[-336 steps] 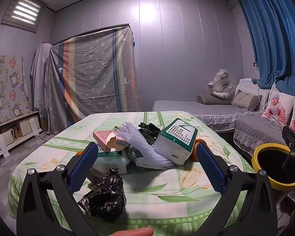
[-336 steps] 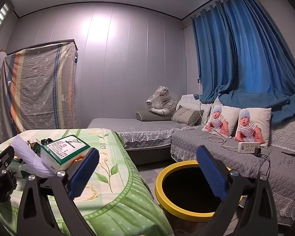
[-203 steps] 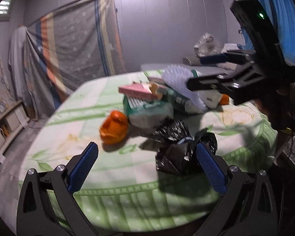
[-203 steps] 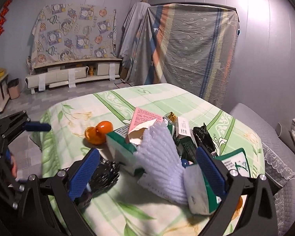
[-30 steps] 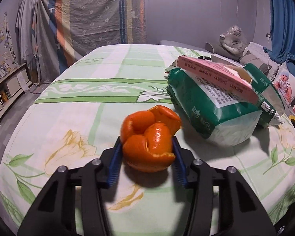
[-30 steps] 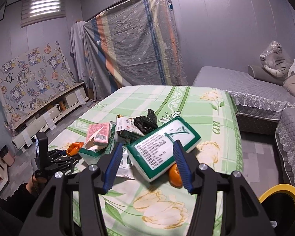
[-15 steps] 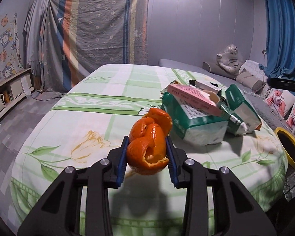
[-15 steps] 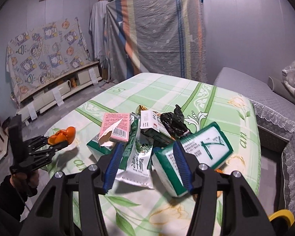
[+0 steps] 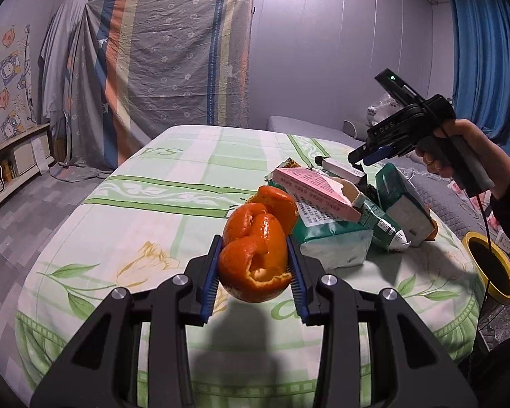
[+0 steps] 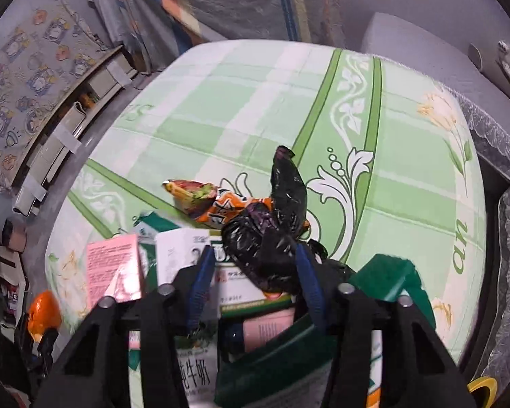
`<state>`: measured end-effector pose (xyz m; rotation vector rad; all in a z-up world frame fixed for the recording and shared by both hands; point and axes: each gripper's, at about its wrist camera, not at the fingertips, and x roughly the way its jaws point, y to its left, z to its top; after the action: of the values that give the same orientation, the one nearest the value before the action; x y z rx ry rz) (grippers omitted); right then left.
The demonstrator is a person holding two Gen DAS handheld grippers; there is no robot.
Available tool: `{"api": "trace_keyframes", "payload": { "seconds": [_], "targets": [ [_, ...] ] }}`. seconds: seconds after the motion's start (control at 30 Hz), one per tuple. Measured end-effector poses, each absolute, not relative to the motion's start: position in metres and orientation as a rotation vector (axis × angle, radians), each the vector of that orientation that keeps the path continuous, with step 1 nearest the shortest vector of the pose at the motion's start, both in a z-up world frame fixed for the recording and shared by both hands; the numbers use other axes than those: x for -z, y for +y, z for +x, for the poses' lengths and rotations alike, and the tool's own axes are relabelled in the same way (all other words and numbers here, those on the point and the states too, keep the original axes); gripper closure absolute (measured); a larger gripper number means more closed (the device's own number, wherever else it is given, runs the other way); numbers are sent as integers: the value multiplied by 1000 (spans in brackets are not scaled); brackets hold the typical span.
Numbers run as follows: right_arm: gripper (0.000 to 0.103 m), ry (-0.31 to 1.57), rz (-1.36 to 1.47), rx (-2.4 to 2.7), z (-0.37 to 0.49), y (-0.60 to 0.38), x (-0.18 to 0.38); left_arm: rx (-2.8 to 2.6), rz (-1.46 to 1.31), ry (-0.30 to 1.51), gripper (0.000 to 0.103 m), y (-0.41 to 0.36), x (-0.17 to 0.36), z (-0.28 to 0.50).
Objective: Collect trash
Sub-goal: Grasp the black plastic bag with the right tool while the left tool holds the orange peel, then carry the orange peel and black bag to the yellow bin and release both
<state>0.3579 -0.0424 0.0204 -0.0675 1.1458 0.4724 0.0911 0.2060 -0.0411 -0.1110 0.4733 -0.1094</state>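
Orange peel (image 9: pixel 256 255) is clamped between the blue pads of the left claw (image 9: pixel 255 265) and is held up above the green flowered cloth of the desk (image 9: pixel 125 224). Just behind it a heap of trash is seen: a pink box (image 9: pixel 318 192) lies on a green and white packet (image 9: pixel 336 238). The right claw (image 9: pixel 374 154) is held in a hand (image 9: pixel 459 149) over the heap. A yellow-rimmed bin (image 9: pixel 489 267) stands past the desk edge.

In the right wrist view, the right claw (image 10: pixel 253 278) is seen partly apart. A black plastic bag (image 10: pixel 275 234) sits between its pads (image 10: pixel 307 282); a grip on it cannot be told, as the picture is blurred. An orange wrapper (image 10: pixel 217 207) lies beside the bag.
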Motion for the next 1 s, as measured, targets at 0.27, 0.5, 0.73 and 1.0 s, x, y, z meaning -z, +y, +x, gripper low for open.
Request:
{"api": "trace_keyframes", "payload": {
  "seconds": [0.27, 0.5, 0.73, 1.0],
  "targets": [
    [62, 1224, -47, -428, 386, -38, 6, 113, -118, 483, 68, 206, 44, 94],
    [100, 1252, 15, -437, 396, -44, 13, 103, -122, 491, 68, 206, 42, 95],
    [101, 1149, 88, -499, 382, -63, -23, 98, -108, 474, 68, 199, 34, 93],
    [101, 970, 178, -627, 341, -88, -96, 122, -81, 445, 68, 183, 17, 93]
  ]
}}
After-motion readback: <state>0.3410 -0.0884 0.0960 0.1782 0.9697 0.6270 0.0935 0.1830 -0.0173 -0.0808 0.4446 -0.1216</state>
